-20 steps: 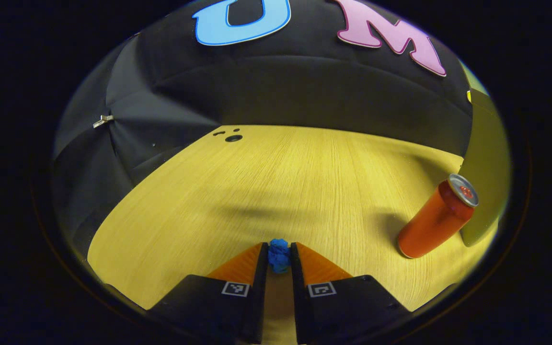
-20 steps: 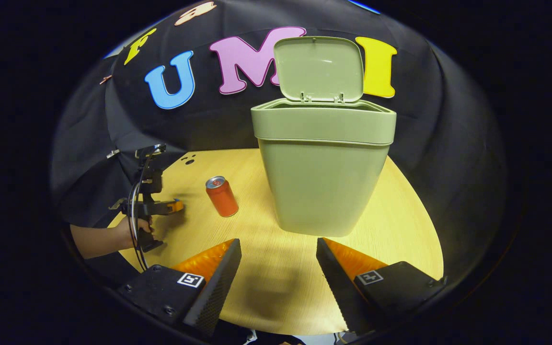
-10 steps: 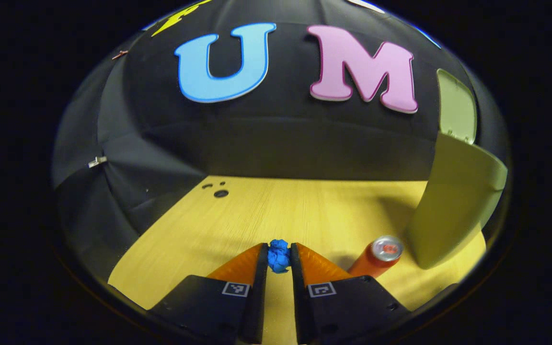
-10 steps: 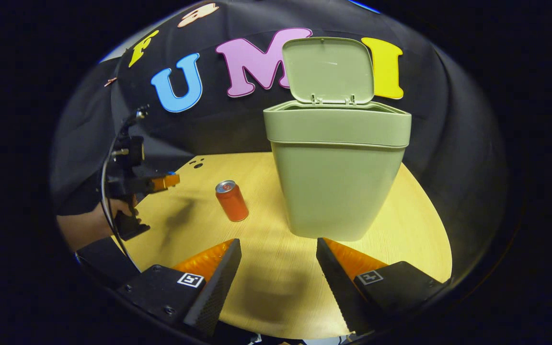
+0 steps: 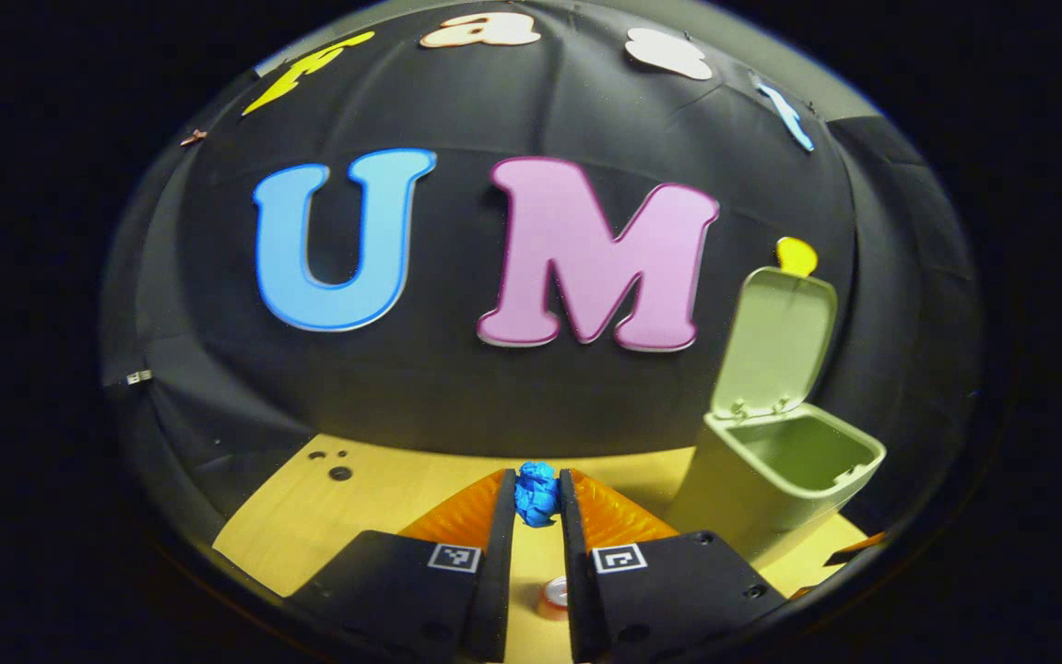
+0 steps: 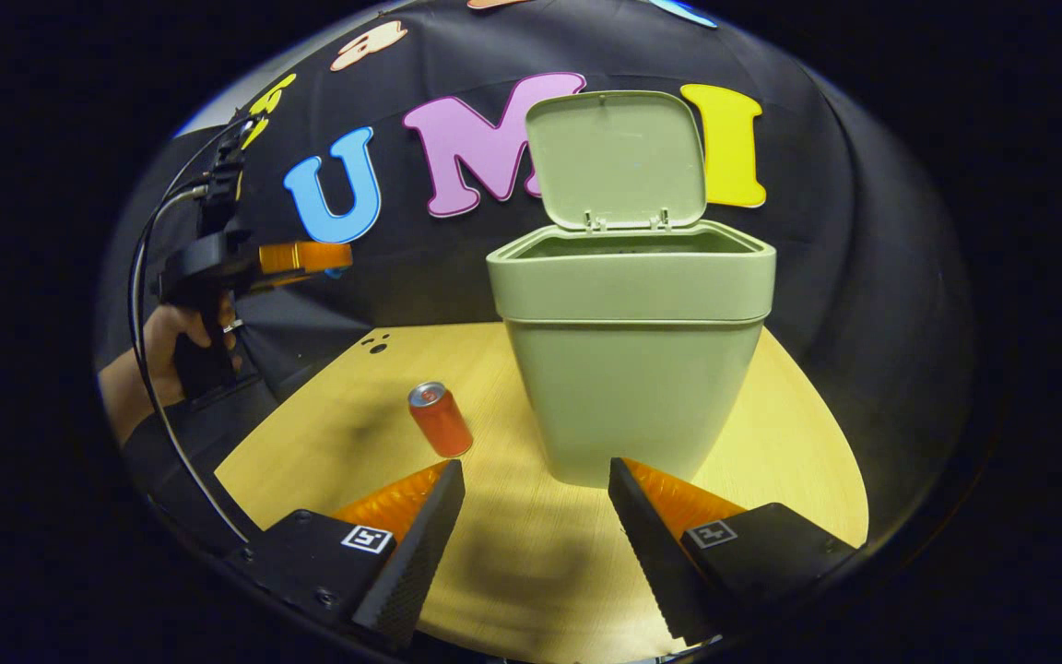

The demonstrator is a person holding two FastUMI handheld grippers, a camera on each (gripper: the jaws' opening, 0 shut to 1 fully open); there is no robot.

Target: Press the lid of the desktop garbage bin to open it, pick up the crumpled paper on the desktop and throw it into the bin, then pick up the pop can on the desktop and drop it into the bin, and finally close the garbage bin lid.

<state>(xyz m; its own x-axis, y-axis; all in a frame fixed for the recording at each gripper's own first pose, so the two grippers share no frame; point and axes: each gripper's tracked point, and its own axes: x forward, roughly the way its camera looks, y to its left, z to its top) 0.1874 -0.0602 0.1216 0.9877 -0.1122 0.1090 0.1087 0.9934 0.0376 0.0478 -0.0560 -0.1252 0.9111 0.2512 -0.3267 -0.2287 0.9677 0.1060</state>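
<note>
- Crumpled paper (image 5: pixel 536 493): blue wad, bottom centre of the left gripper view, pinched between the two fingers of the left gripper (image 5: pixel 536 503). Both fingers press on it; wad is off the table.
- Left gripper view, left part: two small dark holes (image 5: pixel 339 472) in the wooden table (image 5: pixel 310 526), lower left, near the table's back edge.
- Left gripper view, centre bottom: top of the pop can (image 5: pixel 555 590) peeks through the gap between the fingers, below the wad, low in the frame.
- Left gripper view, right part: garbage bin (image 5: pixel 775 489), green, lower right. Lid (image 5: pixel 775 341) stands open, tilted back above the rim; inside of the bin partly visible, contents cannot be told.
- Right gripper view, far left: a hand (image 6: pixel 167 337) holds the left gripper (image 6: pixel 333 260) up high, upper left of the frame, well above the table (image 6: pixel 798 443). A speck of blue shows at its tip.
- Right gripper view, left of centre: pop can (image 6: pixel 440 420), red, standing on the table, just left of the garbage bin (image 6: pixel 632 369), apart from it.
- Right gripper view, centre: bin sits on the table, lid (image 6: pixel 616 159) upright and open.
- Right gripper view, bottom: right gripper (image 6: pixel 536 480), fingers spread wide apart, nothing between them, low over the table in front of the bin.
</note>
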